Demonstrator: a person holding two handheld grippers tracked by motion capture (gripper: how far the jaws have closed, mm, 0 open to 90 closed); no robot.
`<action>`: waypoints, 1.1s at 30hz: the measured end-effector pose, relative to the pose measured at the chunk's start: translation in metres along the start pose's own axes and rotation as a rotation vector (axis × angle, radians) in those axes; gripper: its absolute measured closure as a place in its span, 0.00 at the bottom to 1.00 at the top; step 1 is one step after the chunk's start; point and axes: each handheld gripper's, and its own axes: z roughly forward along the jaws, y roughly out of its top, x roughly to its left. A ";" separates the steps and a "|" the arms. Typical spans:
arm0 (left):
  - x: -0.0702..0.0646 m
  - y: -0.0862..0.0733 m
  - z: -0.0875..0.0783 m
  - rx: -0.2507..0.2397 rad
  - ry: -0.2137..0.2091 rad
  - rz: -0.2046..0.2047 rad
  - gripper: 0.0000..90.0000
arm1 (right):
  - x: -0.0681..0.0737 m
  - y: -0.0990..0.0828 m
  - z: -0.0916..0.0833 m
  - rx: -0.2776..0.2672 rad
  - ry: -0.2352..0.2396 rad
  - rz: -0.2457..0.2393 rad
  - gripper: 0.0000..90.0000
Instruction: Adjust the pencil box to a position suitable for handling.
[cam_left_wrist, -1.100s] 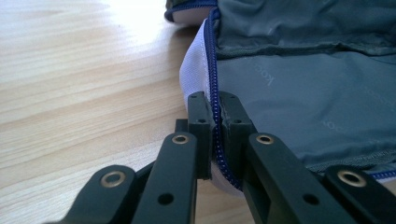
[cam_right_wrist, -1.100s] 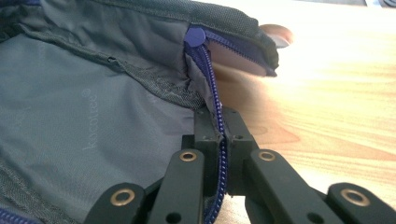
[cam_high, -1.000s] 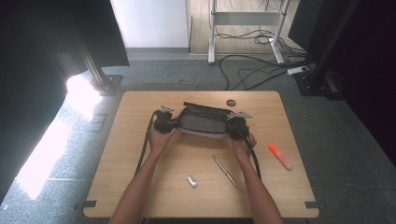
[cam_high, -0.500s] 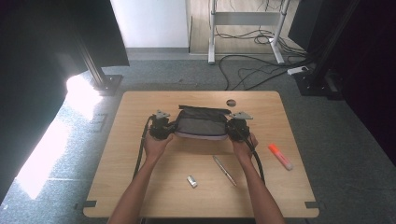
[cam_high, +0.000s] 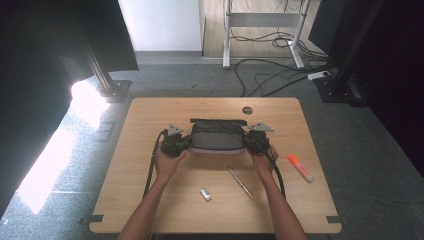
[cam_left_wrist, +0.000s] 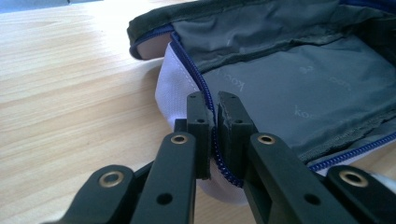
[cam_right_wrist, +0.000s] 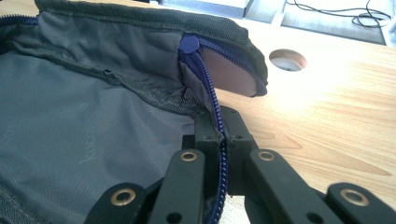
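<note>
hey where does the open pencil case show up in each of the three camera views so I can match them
High view: the pencil case lies mid-table, between the left tool and the right tool.
Left gripper view: its grey lining takes up the upper right; the tool is shut on the near edge.
Right gripper view: lining at left and centre; the tool is shut on the edge.
Shared landmark: the blue zipper along the opening.

bare tabletop left and behind the pouch; in front — pen, clip; highlighter right
</note>
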 end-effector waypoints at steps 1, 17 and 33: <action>-0.001 -0.002 0.000 0.001 -0.003 0.002 0.94 | 0.000 0.000 -0.001 0.001 0.003 -0.005 0.96; 0.001 -0.027 0.019 0.081 -0.011 -0.016 0.94 | -0.002 -0.020 0.021 0.116 0.027 -0.017 0.96; 0.002 -0.034 0.028 0.091 -0.016 -0.027 0.89 | -0.005 -0.031 0.036 0.170 0.027 -0.002 0.94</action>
